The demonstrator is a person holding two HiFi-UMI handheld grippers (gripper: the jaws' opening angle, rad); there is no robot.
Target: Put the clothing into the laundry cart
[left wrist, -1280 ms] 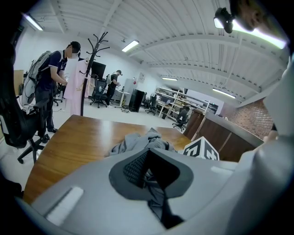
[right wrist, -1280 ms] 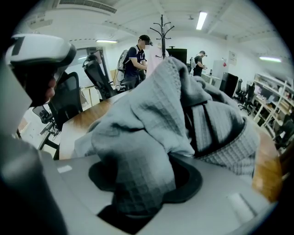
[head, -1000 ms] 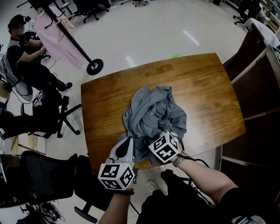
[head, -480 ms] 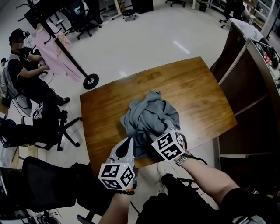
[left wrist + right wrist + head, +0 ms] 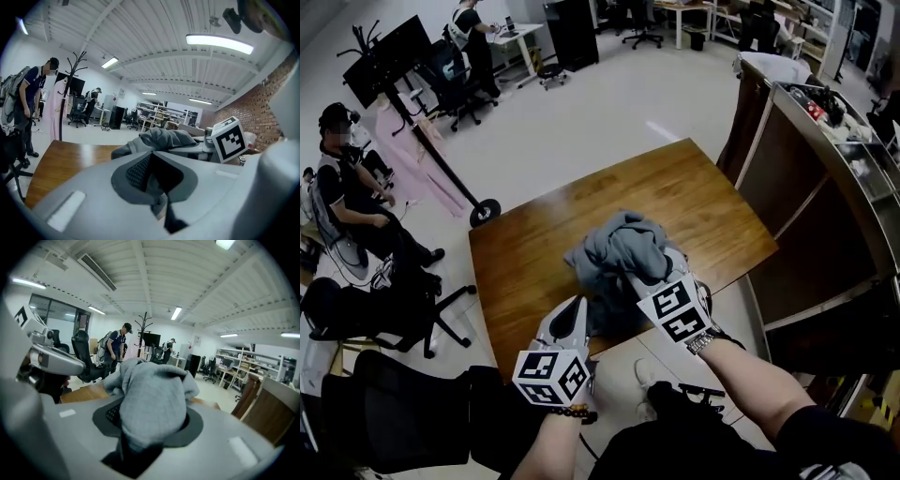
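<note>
The grey garment (image 5: 617,251) is bunched over the wooden table (image 5: 525,253). The left gripper (image 5: 576,309) clenches its 7 o'clock edge, and the right gripper (image 5: 656,272) clenches it at 4 o'clock.

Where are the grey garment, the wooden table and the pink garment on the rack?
grey garment (image 5: 616,246): head view, its bunched middle.
wooden table (image 5: 712,202): head view, bare top.
pink garment (image 5: 405,150): head view, its hanging front.
</note>
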